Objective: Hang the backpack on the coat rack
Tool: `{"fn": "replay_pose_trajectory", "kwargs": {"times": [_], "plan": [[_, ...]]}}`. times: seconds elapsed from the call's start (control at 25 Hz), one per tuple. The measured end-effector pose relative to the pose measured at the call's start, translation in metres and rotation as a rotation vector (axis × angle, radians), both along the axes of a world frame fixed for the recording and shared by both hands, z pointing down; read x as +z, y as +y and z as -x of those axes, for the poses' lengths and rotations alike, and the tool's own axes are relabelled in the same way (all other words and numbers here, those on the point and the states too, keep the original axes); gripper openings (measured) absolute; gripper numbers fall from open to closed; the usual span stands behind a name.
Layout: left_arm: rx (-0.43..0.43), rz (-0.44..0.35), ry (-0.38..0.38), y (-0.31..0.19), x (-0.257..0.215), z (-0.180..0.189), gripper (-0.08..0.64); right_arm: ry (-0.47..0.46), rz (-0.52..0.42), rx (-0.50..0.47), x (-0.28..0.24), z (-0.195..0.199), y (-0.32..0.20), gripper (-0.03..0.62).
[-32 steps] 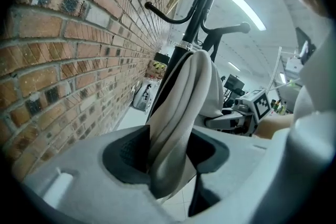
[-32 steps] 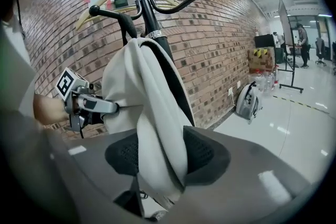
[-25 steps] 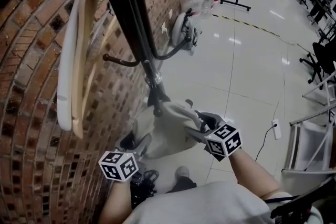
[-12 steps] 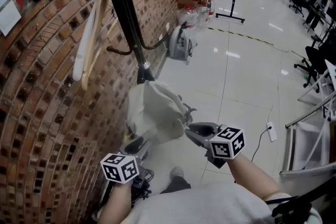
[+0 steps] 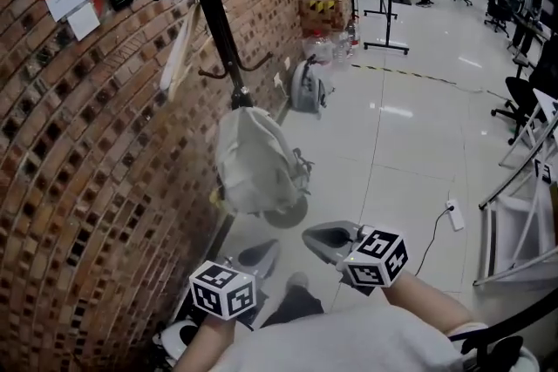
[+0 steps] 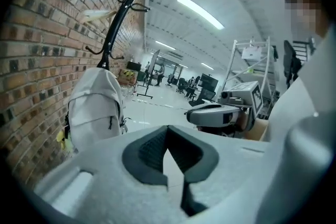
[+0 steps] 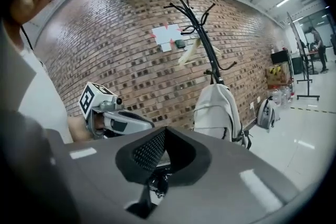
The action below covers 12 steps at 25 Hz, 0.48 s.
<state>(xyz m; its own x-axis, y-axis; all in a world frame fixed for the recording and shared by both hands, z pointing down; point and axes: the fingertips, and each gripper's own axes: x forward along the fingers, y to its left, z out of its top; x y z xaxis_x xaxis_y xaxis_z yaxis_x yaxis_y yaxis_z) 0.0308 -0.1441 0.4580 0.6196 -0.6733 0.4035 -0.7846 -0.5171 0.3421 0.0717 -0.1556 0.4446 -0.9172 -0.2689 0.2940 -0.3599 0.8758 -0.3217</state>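
Grey cloth backpack (image 5: 257, 157) hung on the black metal coat rack (image 5: 214, 13), so the shut, empty left gripper (image 5: 255, 256) and right gripper (image 5: 327, 239) needed gentle moves.

All three views toward backpack (image 5: 253, 159)

bright ceiling strip lights (image 6: 202, 12); glare on floor (image 5: 397, 111); fisheye-bent, dark-vignetted edges.

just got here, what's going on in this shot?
A person holds a two-jaw gripper in each hand, facing a brick wall. The light grey backpack hangs on the black coat rack, off the floor. The left gripper and right gripper are both shut and empty, clear of the backpack. The hanging looks done.
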Motion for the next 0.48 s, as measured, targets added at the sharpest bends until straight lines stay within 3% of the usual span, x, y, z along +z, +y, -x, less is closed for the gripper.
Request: {"fn": "replay_pose_trajectory", "kwargs": {"times": [0.24,0.48], "plan": [[-0.009,-0.032,-0.013,0.063,-0.034,-0.014,0.000,-0.003,-0.036,-0.031,-0.032,-0.007,0.075,0.001],[0.057,-0.081,-0.039,0.107,-0.052,-0.016,0.000,0.041,-0.043,-0.017,-0.045,0.006,0.128,0.001]]}}
